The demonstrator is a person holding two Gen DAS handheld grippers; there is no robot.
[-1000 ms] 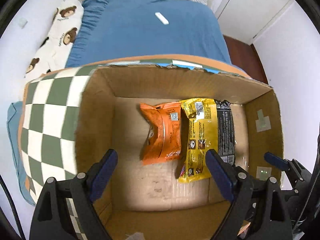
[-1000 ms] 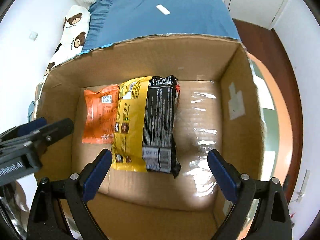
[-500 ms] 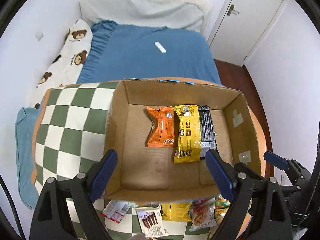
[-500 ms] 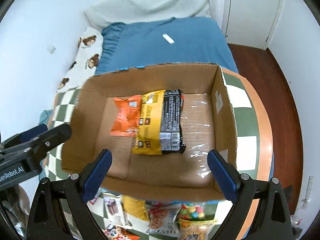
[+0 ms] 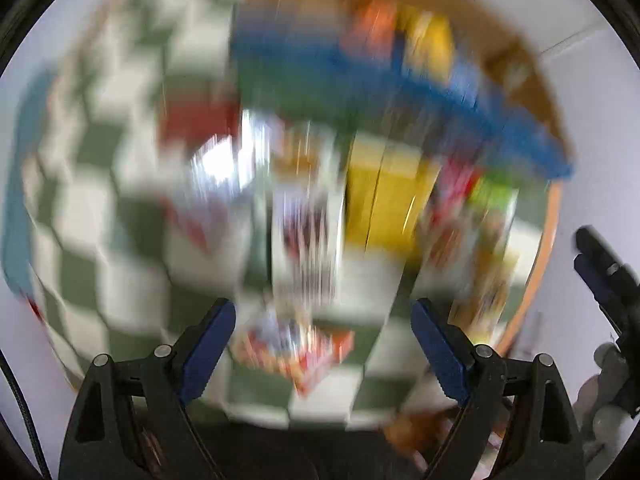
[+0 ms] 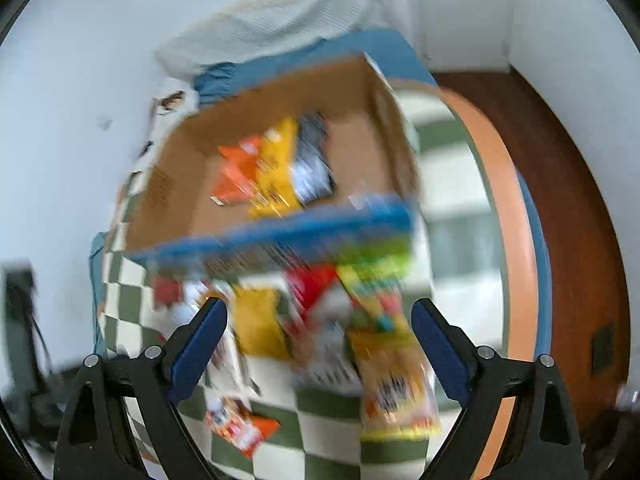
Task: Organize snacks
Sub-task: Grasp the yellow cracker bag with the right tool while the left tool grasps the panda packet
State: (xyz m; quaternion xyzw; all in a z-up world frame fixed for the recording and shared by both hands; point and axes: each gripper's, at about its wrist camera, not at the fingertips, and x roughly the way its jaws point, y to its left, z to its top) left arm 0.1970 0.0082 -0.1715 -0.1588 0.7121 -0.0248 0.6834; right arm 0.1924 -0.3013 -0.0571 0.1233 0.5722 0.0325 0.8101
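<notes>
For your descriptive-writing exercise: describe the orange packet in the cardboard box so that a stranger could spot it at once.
Start at the open cardboard box on the green-and-white checked table. Inside it, on the floor, lie a few packets side by side. The orange packet is the one at the left end, against the yellow packet; it is the only orange one in the box.

**Box at the back, snacks in front**

A cardboard box [image 6: 360, 120] stands on the table [image 6: 452, 240], with a bed [image 6: 380, 48] behind it. Two snack packets [image 6: 264, 168] lie side by side in the box. More packets [image 6: 384, 344] lie on the table before it.
</notes>
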